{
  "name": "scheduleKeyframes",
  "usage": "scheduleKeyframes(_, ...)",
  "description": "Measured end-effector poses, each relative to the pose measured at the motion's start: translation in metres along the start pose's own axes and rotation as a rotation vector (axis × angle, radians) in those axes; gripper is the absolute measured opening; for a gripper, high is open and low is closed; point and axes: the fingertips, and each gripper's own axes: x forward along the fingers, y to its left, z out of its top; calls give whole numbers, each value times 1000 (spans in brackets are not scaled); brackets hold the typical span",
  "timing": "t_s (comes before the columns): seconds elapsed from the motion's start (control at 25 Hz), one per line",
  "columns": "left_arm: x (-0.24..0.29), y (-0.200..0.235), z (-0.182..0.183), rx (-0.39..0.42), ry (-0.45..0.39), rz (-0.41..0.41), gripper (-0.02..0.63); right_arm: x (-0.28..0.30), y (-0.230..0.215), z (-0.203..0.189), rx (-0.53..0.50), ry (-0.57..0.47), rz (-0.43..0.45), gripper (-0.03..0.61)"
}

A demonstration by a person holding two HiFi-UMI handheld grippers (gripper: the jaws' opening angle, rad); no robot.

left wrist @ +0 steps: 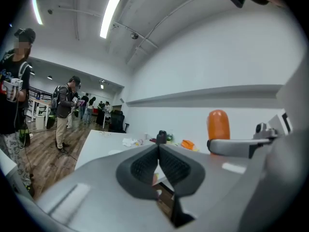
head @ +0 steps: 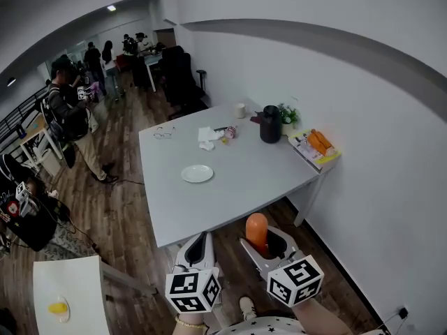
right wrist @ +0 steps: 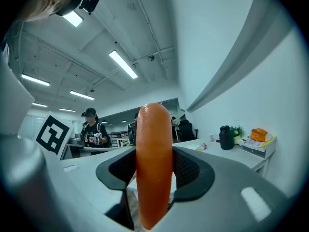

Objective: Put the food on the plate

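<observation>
An orange sausage (head: 256, 229) stands upright between the jaws of my right gripper (head: 265, 241), which is shut on it; in the right gripper view the sausage (right wrist: 154, 168) fills the gap between the dark pads. My left gripper (head: 203, 245) hangs beside it, its pads (left wrist: 145, 166) pressed together with nothing held. Both grippers are held low, in front of the near edge of the grey table (head: 279, 176). A small white plate (head: 197, 174) lies bare on the table, well beyond both grippers.
At the table's far end stand a black jug (head: 270, 124), a small plant (head: 287, 114), a white cup (head: 240, 110), crumpled tissues (head: 207, 138) and glasses (head: 163, 132). A box with orange items (head: 318, 145) sits at the right corner. People stand to the left.
</observation>
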Motion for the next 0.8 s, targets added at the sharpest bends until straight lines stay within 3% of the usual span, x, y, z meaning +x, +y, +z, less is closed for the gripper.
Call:
scheduleKeyframes(0.32,88,43,15,-16,-24,66,8,90,-49,6,-26,25,74,219)
scheduleKeyframes(0.8,156,102,13,-64,-26,167,8,187,-83,-6,-13,80,169,218)
